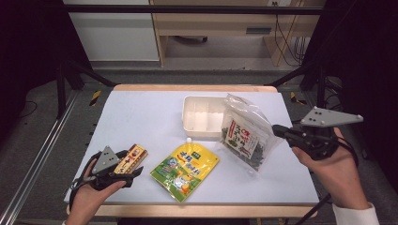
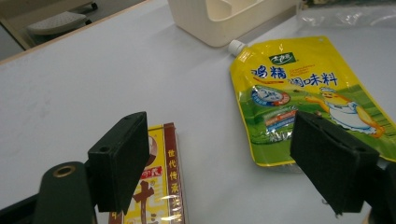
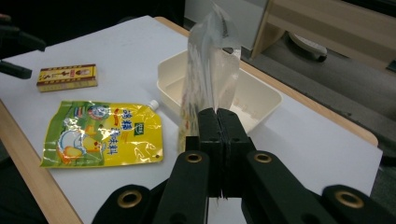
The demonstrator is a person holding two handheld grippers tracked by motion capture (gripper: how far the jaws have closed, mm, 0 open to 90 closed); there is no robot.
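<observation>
High view: the left gripper point(image 1: 123, 172) sits released, jaws apart around the small box point(image 1: 131, 158) on the table. Beside it lies a yellow pouch point(image 1: 186, 169), then a white tray point(image 1: 202, 117). The right gripper point(image 1: 278, 130) clenches the clear bag point(image 1: 244, 136), lifted beside the tray.
</observation>
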